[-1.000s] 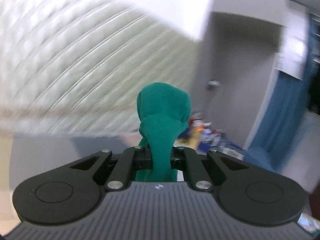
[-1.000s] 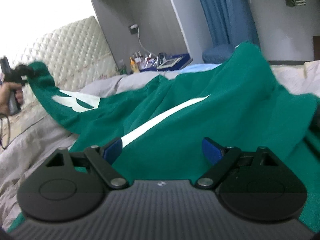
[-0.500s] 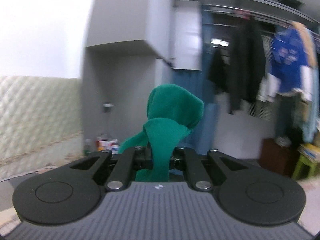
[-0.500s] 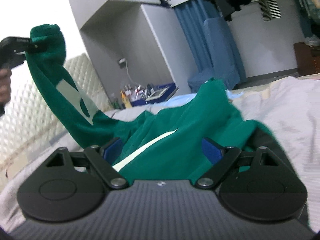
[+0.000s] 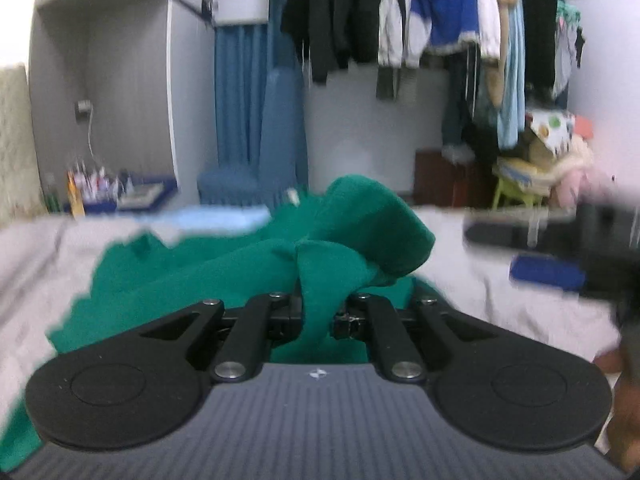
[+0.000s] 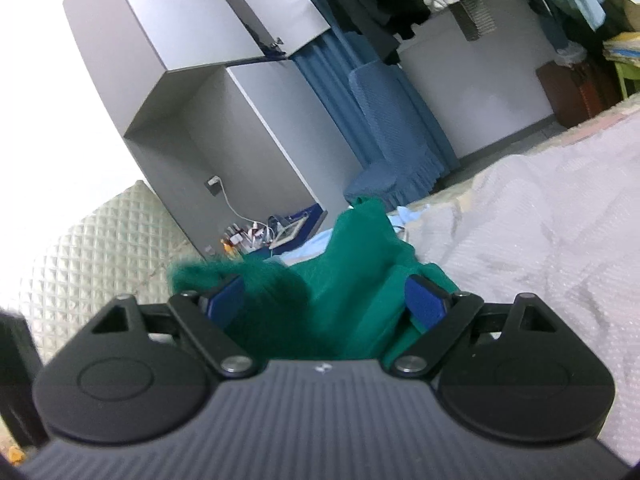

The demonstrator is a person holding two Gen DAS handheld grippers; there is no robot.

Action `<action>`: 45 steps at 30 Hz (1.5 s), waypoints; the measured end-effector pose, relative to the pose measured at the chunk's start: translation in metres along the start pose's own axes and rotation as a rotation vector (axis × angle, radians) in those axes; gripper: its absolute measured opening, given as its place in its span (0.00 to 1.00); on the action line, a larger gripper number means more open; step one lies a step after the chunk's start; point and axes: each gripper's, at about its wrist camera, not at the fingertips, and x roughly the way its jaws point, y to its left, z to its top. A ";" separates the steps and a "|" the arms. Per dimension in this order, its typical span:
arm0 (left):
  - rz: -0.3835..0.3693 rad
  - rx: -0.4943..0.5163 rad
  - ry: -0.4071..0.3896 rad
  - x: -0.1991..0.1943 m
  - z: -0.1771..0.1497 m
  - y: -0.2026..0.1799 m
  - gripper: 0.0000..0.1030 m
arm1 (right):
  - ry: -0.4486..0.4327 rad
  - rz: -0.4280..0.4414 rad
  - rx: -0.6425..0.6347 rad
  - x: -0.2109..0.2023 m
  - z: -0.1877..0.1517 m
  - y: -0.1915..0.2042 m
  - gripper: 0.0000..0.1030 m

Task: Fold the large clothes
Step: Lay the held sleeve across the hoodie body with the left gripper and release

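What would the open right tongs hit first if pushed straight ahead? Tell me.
Most likely the green garment: it lies heaped on the bed directly ahead of the right tongs, between their open blue pads. How close it is cannot be told.

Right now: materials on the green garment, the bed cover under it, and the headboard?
Green garment: soft, matte knit, possibly fleece or sweatshirt cotton; it bunches thickly where the left gripper pinches it. Bed cover: pale grey woven or textured fabric, fine pebbled surface, soft creases. Headboard: cream diamond-quilted padding, slight sheen, likely faux leather, though blur leaves that open.
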 end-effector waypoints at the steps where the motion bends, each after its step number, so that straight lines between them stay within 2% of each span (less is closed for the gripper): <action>1: 0.000 -0.004 0.022 0.006 -0.012 -0.004 0.10 | -0.005 0.005 0.005 -0.003 0.001 -0.002 0.86; 5: -0.026 -0.038 0.081 0.024 -0.038 -0.007 0.11 | 0.019 0.020 0.016 0.002 -0.001 -0.008 0.86; 8: -0.046 -0.066 0.115 0.022 -0.047 -0.002 0.35 | 0.041 0.043 0.016 0.006 -0.004 -0.005 0.86; 9: -0.052 -0.080 0.124 0.016 -0.049 0.002 0.52 | 0.045 0.051 0.007 0.008 -0.005 -0.003 0.86; 10: -0.061 -0.097 0.127 0.007 -0.053 0.009 0.65 | 0.049 0.059 0.000 0.008 -0.006 0.000 0.87; 13: -0.089 -0.183 0.150 -0.016 -0.060 0.024 0.72 | 0.064 0.077 -0.027 0.011 -0.010 0.008 0.87; 15: -0.100 -0.208 0.150 -0.037 -0.062 0.030 0.74 | 0.084 0.095 -0.052 0.013 -0.014 0.014 0.87; 21: 0.000 -0.266 0.116 -0.080 -0.067 0.066 0.76 | 0.150 0.125 -0.166 0.017 -0.031 0.037 0.86; 24: 0.058 -0.287 0.110 -0.091 -0.067 0.084 0.76 | 0.220 0.114 -0.231 0.025 -0.045 0.049 0.71; 28: 0.090 -0.321 0.127 -0.094 -0.070 0.106 0.76 | 0.324 0.080 -0.305 0.042 -0.068 0.061 0.45; 31: 0.105 -0.341 0.159 -0.091 -0.077 0.119 0.76 | 0.371 0.037 -0.353 0.055 -0.083 0.064 0.35; 36: 0.161 -0.305 0.243 -0.072 -0.095 0.133 0.76 | 0.453 -0.037 -0.343 0.081 -0.099 0.054 0.33; 39: 0.170 -0.293 0.304 -0.061 -0.110 0.141 0.76 | 0.475 -0.065 -0.375 0.091 -0.110 0.053 0.33; 41: 0.166 -0.315 0.321 -0.055 -0.116 0.144 0.76 | 0.476 -0.075 -0.394 0.094 -0.113 0.055 0.33; 45: 0.171 -0.276 0.322 -0.052 -0.117 0.140 0.77 | 0.479 -0.079 -0.404 0.092 -0.115 0.056 0.33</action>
